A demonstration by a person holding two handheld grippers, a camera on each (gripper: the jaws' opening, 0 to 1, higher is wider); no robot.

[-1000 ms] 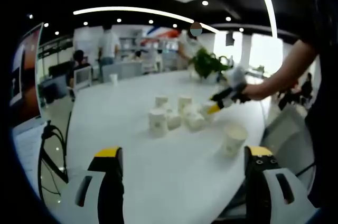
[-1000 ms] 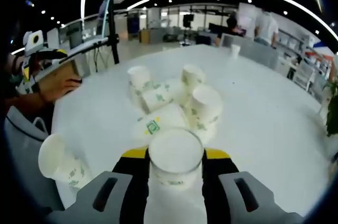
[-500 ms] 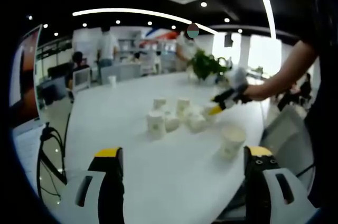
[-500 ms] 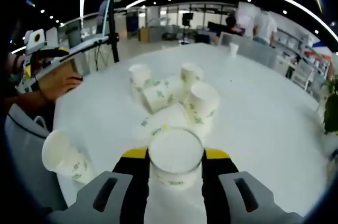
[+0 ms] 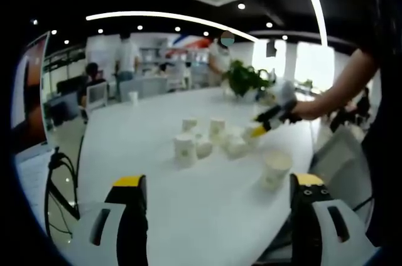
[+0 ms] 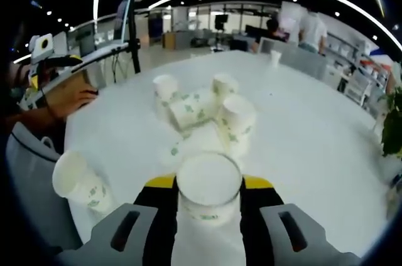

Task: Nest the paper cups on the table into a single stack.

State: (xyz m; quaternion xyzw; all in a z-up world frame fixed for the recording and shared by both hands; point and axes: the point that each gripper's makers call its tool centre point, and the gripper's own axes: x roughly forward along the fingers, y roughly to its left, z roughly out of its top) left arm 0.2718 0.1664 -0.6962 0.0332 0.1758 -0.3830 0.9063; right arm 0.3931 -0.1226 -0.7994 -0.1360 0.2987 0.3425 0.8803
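My right gripper (image 6: 208,182) is shut on an upright white paper cup (image 6: 208,208), held above the white table (image 6: 314,140) just short of a cluster of green-printed cups (image 6: 233,120). Some of those stand upright, like one cup (image 6: 165,86), and others lie on their sides, like another (image 6: 188,113). A lone cup (image 6: 78,182) stands near the table's edge at the left. In the left gripper view my left gripper (image 5: 218,181) is open and holds nothing, well back from the cluster (image 5: 210,138). The lone cup (image 5: 274,169) stands nearer. The right gripper (image 5: 267,120) comes in from the right on a person's arm.
A small cup (image 5: 134,95) stands far across the table (image 5: 157,209), near seated and standing people. A green plant (image 5: 246,78) sits at the far edge. A stand with a laptop (image 6: 129,24) rises beyond the table. A hand (image 6: 70,100) holds the left gripper (image 6: 43,49).
The right gripper, still holding its cup, has drawn back a little from the cluster, which now looks smaller and farther. The left gripper's view has barely shifted.
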